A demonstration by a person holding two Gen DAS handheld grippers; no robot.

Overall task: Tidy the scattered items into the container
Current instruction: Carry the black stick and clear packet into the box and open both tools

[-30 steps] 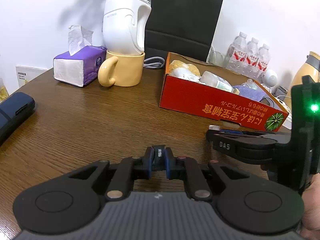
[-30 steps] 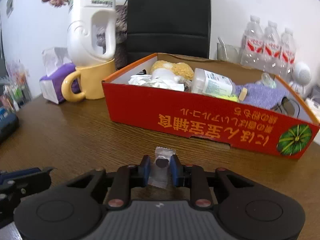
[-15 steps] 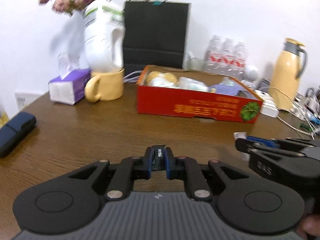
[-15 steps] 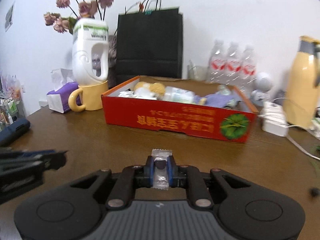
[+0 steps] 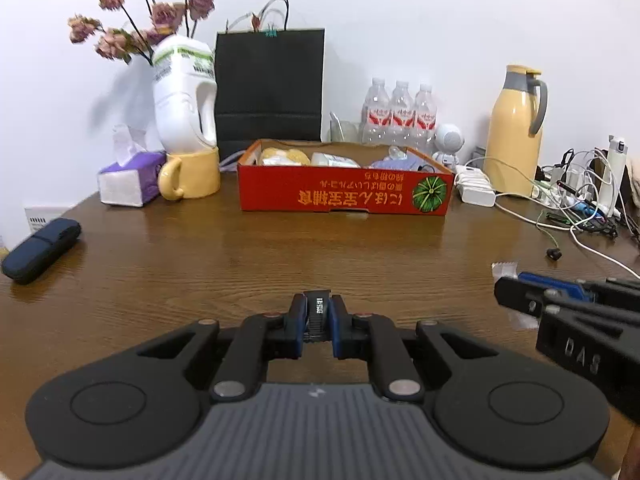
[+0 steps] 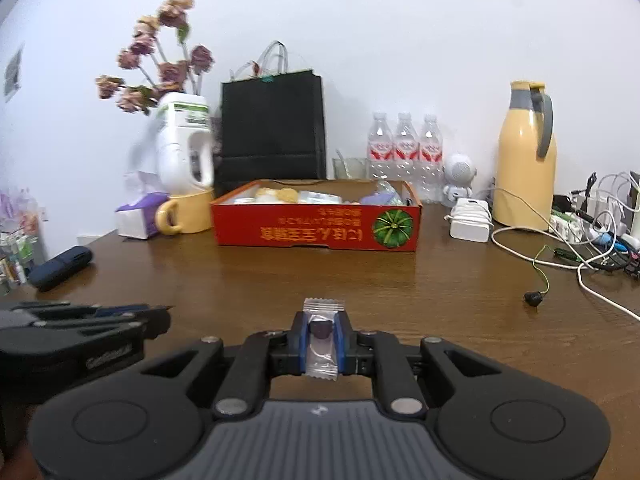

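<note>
The brown wooden surface (image 5: 240, 264) fills the lower half of both views. At twelve o'clock on it sits the red cardboard box (image 5: 344, 194), already holding a yellow sponge-like lump, a white bottle and a purple cloth. Behind the box stands a black paper bag (image 5: 269, 88); at two o'clock, a yellow thermos jug (image 5: 514, 132); at ten o'clock, a white jug of dried flowers (image 5: 182, 96) set in a yellow mug (image 5: 192, 178). A dark blue case (image 5: 40, 250) lies at nine o'clock.

The left hand-held gripper (image 5: 318, 316) is clenched on a small black clip-like item (image 5: 317, 312), well short of the box. The right hand-held gripper (image 6: 321, 338) grasps a clear-wrapped dark candy (image 6: 321, 336) between its blue pads, also above the surface and well apart from the box.
</note>
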